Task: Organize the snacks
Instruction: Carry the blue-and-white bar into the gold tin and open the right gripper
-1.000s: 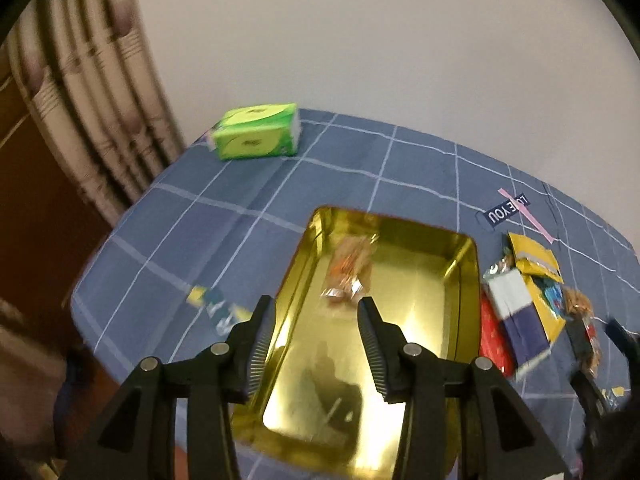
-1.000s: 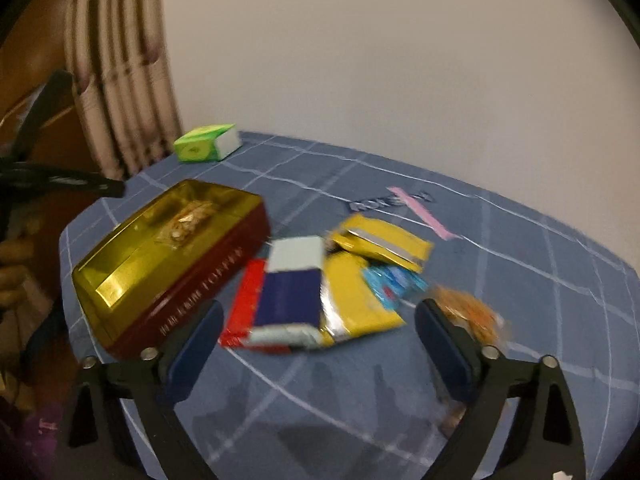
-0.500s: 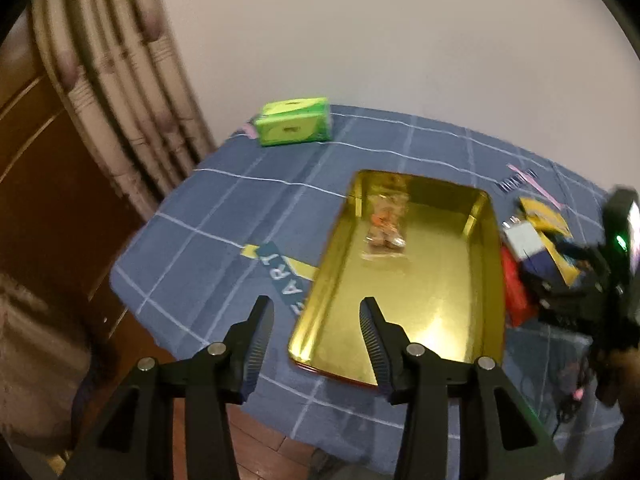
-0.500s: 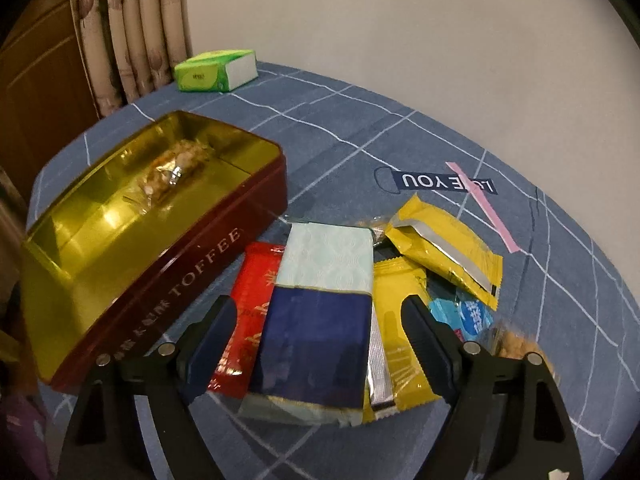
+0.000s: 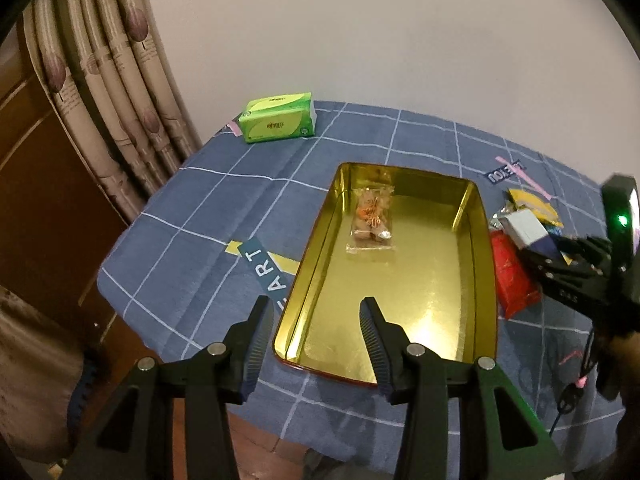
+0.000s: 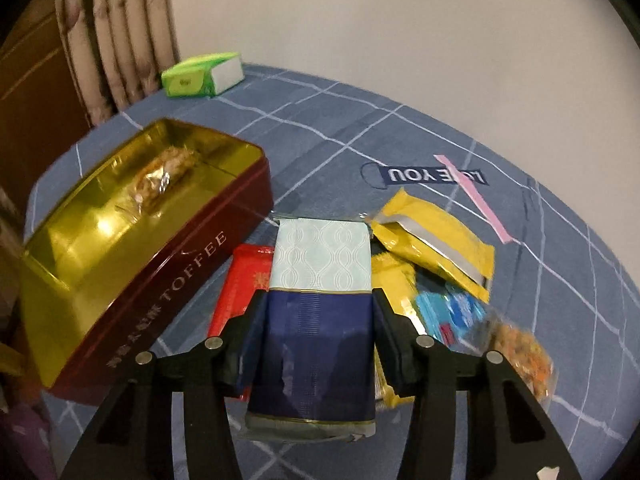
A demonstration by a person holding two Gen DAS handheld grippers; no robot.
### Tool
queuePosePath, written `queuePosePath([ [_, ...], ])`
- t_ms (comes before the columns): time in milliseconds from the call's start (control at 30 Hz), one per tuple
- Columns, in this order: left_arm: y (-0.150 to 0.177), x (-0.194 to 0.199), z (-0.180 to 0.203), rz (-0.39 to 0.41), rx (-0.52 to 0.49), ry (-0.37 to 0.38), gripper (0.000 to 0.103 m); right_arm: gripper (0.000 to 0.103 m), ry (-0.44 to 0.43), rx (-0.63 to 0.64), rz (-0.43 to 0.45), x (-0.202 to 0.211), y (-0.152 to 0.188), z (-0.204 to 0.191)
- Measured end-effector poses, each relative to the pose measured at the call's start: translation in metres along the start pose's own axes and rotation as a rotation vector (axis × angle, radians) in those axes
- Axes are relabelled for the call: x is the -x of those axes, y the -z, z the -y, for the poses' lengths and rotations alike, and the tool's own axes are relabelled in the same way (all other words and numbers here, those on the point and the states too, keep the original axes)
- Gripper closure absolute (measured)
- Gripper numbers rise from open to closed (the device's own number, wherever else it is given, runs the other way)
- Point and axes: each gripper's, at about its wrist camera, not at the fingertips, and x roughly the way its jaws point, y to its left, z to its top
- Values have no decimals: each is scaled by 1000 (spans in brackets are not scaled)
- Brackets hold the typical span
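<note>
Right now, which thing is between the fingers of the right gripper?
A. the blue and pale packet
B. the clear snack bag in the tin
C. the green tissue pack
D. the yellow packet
A: the right gripper has a finger against each side of the blue and pale packet, which lies on top of the other snacks.

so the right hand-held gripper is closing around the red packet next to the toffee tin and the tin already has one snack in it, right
Not quite. The right hand-held gripper straddles the blue and pale packet, not the red packet, which lies beneath it, as the right wrist view shows. The rest holds: both packets lie next to the toffee tin, and one clear-wrapped snack already lies inside.
</note>
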Motion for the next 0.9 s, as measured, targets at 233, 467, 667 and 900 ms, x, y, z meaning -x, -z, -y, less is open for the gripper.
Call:
queuePosePath([
  [233, -3, 2, -7, 25, 30, -28, 57, 57, -54, -87, 83, 39, 3, 2],
  [467, -3, -3, -13, 22, 45, -43, 57, 57, -173, -117, 150, 66, -27, -31],
  [667, -5, 4, -27, 75, 103, -89, 57, 57, -264, -163, 126, 54, -48, -62],
  [900, -7, 2, -35, 86, 110, -106, 57, 57, -251, -195, 70, 20, -66, -85],
])
